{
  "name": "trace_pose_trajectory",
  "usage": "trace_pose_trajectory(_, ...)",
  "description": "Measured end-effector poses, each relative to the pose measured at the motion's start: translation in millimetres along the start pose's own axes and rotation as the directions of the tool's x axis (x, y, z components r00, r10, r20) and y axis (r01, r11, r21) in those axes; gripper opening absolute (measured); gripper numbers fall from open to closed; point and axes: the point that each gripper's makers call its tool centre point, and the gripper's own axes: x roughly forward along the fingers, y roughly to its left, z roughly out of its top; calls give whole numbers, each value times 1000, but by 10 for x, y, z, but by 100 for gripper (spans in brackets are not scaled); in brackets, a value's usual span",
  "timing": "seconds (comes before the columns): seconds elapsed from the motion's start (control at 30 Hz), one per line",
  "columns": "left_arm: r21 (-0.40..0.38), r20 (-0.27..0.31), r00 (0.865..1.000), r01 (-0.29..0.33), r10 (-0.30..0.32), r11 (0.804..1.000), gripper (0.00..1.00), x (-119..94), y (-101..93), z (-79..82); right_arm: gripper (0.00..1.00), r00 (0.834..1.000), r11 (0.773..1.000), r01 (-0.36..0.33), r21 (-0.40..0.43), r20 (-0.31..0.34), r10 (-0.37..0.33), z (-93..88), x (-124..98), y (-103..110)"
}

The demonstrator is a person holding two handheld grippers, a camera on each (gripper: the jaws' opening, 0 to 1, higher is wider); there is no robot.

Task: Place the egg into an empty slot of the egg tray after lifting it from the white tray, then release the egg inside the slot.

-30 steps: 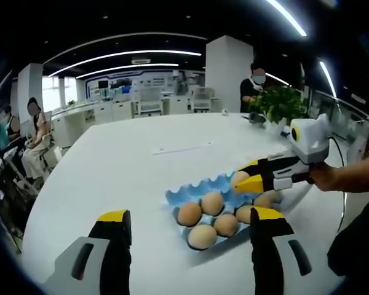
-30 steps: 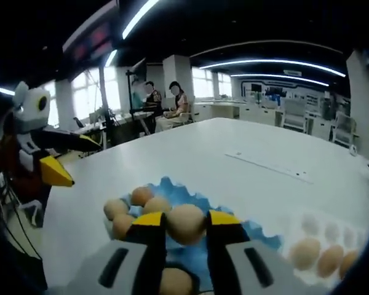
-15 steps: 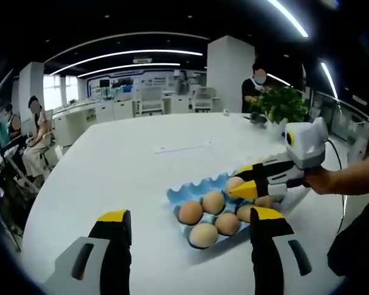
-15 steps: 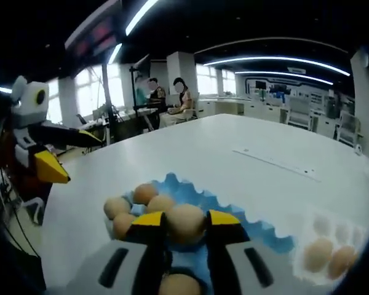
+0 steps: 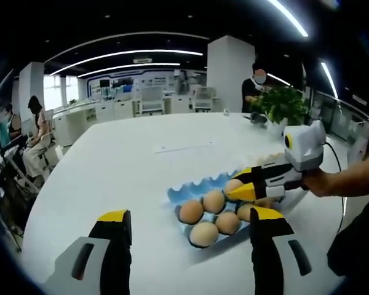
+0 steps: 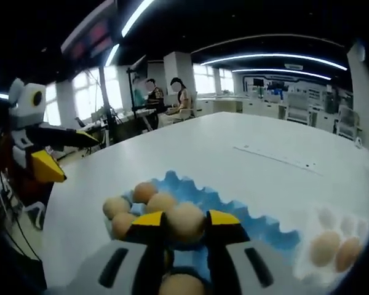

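1. The right gripper has its yellow-tipped jaws clamped on a brown egg, one jaw on each side of it.
2. That egg hangs low over the blue egg tray, which sits on the white desk close to the desk's near edge.
3. In the right gripper view four more eggs lie in the tray's slots on the side towards the other gripper, and another egg shows between the jaw bodies at the bottom.
4. The white tray lies just beside the blue one, towards the desk's edge, with two eggs in it; its far slots look bare.
5. In the left gripper view the right gripper reaches in over the far side of the egg tray, the held egg between its tips, a person's hand behind it.
6. The left gripper has its jaws spread wide with nothing between them, held off the tray's near side above the desk.
7. A potted plant stands at the desk's far edge, and people are about the room behind.
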Motion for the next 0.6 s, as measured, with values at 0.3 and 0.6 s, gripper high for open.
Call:
trace_pose_trajectory(0.3,5,-5,1000,-2,2,1000,80,3,1,-12,25,1000,1000,1,13,-8,-1,-49,8,-6)
trace_pose_trajectory(0.6,2,2,1000,-4,3,1000,80,10,3,12,26,1000,1000,-9,-6,-8,9,-67,11,-9)
